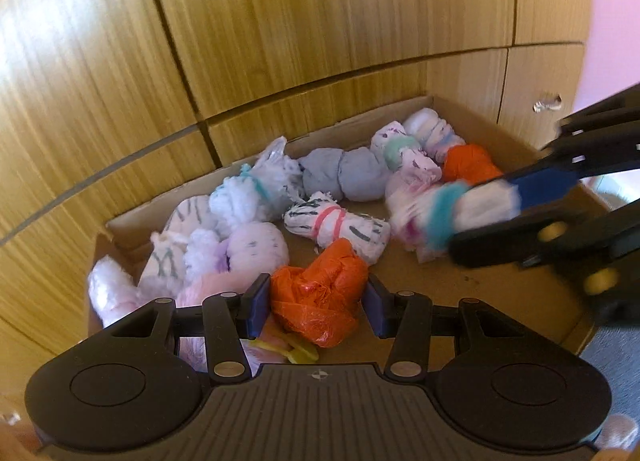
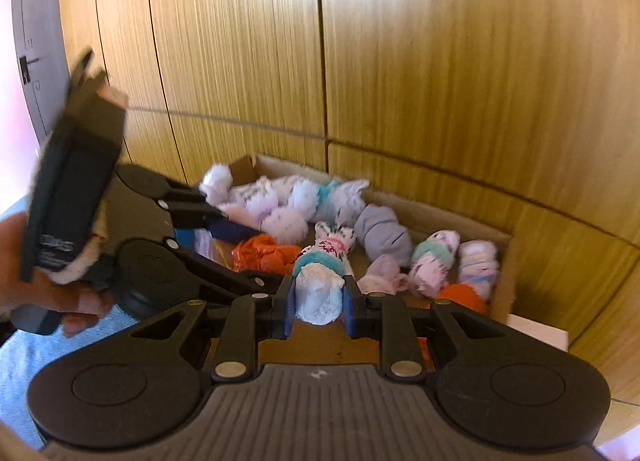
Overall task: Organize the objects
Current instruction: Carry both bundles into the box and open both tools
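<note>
2 grippers at work over 1 open cardboard box [image 1: 500, 293] of rolled sock bundles, set against a wood-panelled cabinet front [image 1: 280, 21].

Nearest, left wrist view: left gripper [image 1: 318, 303], blue pads either side of an orange bundle [image 1: 320, 293]; jaws closed in against its flanks, the bundle lying at the box's near edge. 1 yellow item [image 1: 298, 351] just below it, partly hidden by the gripper body.

Nearest, right wrist view: right gripper [image 2: 319, 303], jaws clamped on the white end of a white bundle with a teal band [image 2: 320, 285]. Bundle held above the box floor, over the middle of the box; blurred in the left view. The person's left hand [image 2: 76, 301] shows at the left edge, holding the other tool.

Middle of box: 1 white bundle with grey stripes and a pink band [image 1: 336, 223], lying on the bare cardboard floor just beyond the orange bundle.

Left side of box: a cluster of pale pink, lilac and white fluffy bundles [image 1: 208, 249], touching one another.

Far wall of box: 1 grey-blue bundle [image 1: 340, 175]; beside it 1 white bundle with a mint band [image 1: 394, 149]; 1 pale striped bundle [image 1: 432, 129] in the far corner; a 2nd orange bundle [image 1: 470, 163] just in front of that one.
</note>
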`<state>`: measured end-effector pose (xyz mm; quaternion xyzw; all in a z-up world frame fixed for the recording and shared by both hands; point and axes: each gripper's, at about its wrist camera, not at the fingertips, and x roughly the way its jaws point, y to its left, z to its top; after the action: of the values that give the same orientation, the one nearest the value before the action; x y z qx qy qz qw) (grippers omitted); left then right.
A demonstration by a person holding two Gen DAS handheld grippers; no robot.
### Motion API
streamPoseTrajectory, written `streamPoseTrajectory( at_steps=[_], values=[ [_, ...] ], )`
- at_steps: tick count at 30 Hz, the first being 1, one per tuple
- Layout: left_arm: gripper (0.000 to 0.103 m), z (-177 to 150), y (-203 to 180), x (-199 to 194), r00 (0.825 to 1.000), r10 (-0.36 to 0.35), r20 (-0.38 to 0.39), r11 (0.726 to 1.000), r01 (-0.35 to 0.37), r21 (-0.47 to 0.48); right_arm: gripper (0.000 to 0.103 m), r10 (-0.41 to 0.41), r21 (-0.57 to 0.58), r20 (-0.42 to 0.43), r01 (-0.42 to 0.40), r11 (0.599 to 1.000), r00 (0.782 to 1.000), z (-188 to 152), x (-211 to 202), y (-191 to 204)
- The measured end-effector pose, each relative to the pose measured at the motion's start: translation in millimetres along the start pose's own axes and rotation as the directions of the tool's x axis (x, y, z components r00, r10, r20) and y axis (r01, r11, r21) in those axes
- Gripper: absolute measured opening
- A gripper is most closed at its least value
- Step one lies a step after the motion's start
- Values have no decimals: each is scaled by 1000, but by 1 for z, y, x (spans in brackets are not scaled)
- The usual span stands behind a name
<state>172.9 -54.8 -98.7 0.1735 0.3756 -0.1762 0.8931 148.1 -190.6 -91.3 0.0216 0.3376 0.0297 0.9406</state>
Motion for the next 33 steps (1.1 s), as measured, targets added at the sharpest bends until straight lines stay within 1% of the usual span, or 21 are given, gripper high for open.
streamPoseTrajectory(
  at_steps=[3, 5, 8, 12, 20, 24, 33],
  values=[
    [55, -2, -5, 7, 1000, 13, 2, 999, -13, 45, 21, 9, -9, -42, -9, 1000, 999, -1, 17, -2],
    [55, -3, -6, 5, 1000, 12, 6, 998, -12, 62, 21, 26, -10, -69, -27, 1000, 997, -2, 25, -4],
    [57, -2, -4, 6, 1000, 7, 1, 999, -7, 48, 21, 28, -28, -98, -31, 999, 995, -2, 33, -6],
    [58, -3, -4, 5, 1000, 6, 2, 999, -6, 36, 21, 13, -34, -115, -17, 999, 993, -5, 39, -9],
    [64, -3, -4, 5, 1000, 3, -1, 1000, -3, 18, 23, -19, -36, -125, 14, 999, 992, -11, 37, -9],
    [68, -2, -7, 4, 1000, 5, 4, 1000, -5, 26, 28, -23, -29, -117, 20, 999, 993, -12, 33, -10],
    [72, 1, -11, -9, 999, 13, 42, 1000, -13, 14, 31, -36, -26, -95, 34, 999, 995, -8, 22, -11]
  ],
)
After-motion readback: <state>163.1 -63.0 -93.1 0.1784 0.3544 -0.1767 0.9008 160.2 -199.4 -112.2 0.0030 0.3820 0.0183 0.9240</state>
